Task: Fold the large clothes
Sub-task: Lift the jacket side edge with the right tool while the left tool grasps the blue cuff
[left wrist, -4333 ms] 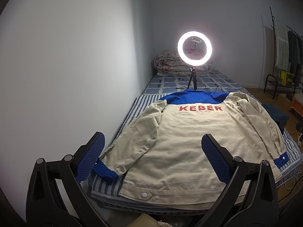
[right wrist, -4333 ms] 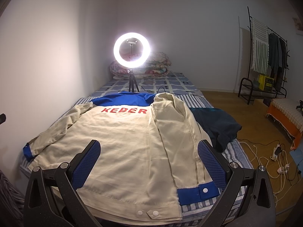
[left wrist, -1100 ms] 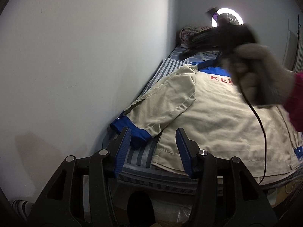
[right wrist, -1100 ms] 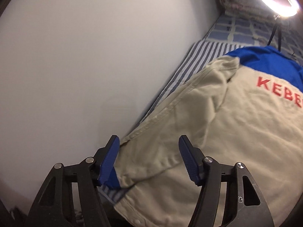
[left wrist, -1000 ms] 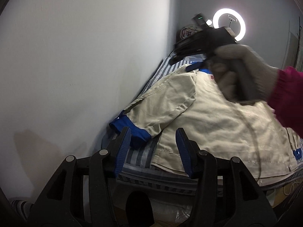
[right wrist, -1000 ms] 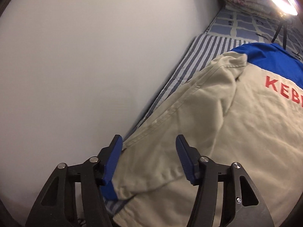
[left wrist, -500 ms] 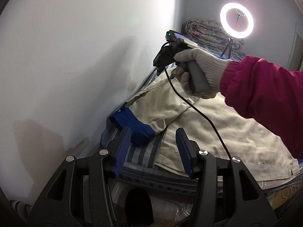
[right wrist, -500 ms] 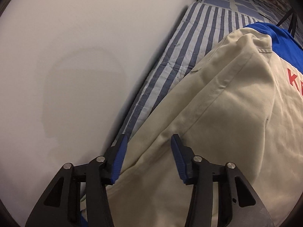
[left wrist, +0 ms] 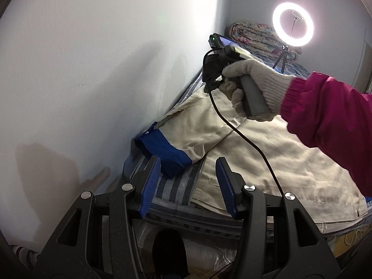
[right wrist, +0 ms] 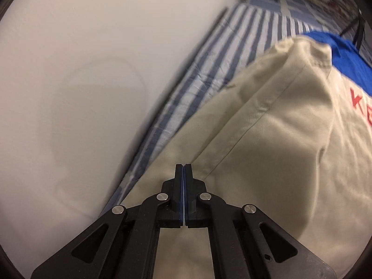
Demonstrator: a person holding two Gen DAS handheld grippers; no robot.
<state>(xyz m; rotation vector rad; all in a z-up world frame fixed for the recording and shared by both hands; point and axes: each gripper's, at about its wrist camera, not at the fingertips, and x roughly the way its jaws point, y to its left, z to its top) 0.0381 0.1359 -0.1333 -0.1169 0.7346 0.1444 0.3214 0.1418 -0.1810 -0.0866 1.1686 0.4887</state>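
A beige jacket (left wrist: 267, 153) with a blue yoke and red lettering lies back-up on a striped bed. Its left sleeve (left wrist: 197, 125) runs along the wall and ends in a blue cuff (left wrist: 165, 155). My left gripper (left wrist: 186, 183) is open, just short of the cuff at the bed's foot. My right gripper (right wrist: 183, 169) has its jaws closed together on the upper sleeve (right wrist: 244, 125) near the shoulder. In the left wrist view the gloved hand (left wrist: 251, 88) holds that gripper over the sleeve; its fingertips are hidden there.
A white wall (left wrist: 93, 69) runs tight along the bed's left edge. The striped mattress (right wrist: 209, 69) shows between sleeve and wall. A lit ring light (left wrist: 293, 24) on a tripod and a folded quilt (left wrist: 251, 34) stand at the bed's far end.
My right gripper has come down onto the upper sleeve and closed on it. My left gripper has stayed open near the blue cuff, edging slightly closer.
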